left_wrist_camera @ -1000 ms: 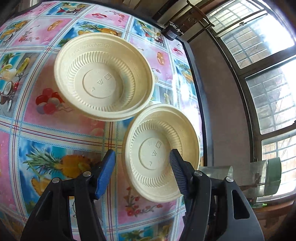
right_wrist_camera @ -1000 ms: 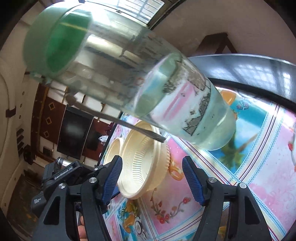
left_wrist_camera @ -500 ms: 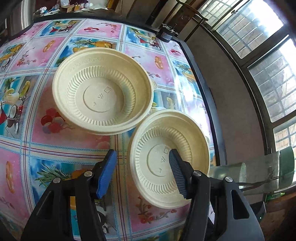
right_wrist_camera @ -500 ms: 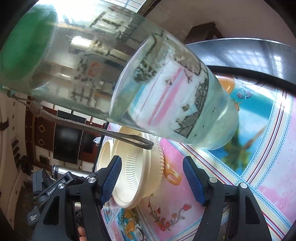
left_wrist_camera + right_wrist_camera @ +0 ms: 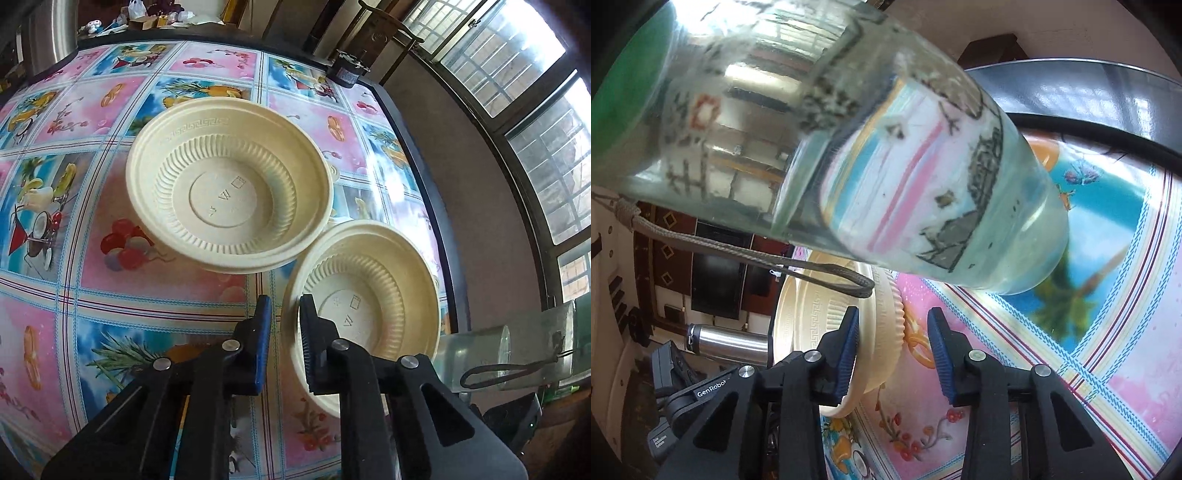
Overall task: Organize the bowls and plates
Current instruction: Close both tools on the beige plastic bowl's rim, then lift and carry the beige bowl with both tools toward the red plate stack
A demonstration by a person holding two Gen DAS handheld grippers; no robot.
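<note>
The left tool [image 5: 282, 332] clamps the near bowl [image 5: 369, 295] by its rim — likely to nest it in the larger bowl [image 5: 229, 184]; the right tool [image 5: 892, 347] waits, fingers apart.

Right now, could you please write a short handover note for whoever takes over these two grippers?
Left gripper: nearly shut, its fingers on either side of the near rim of the small bowl; a firm grip cannot be confirmed.
Right gripper: open, holding nothing, right beside the same bowl's rim, under a clear water bottle with a green lid.
Things: the big bowl sits upright on the fruit-print tablecloth, with the small bowl next to it near the table's edge; their rims meet or overlap.
Done: no stacking yet.
Left: secure the small bowl, lift it and nest it with the big one, probably inside it.
</note>
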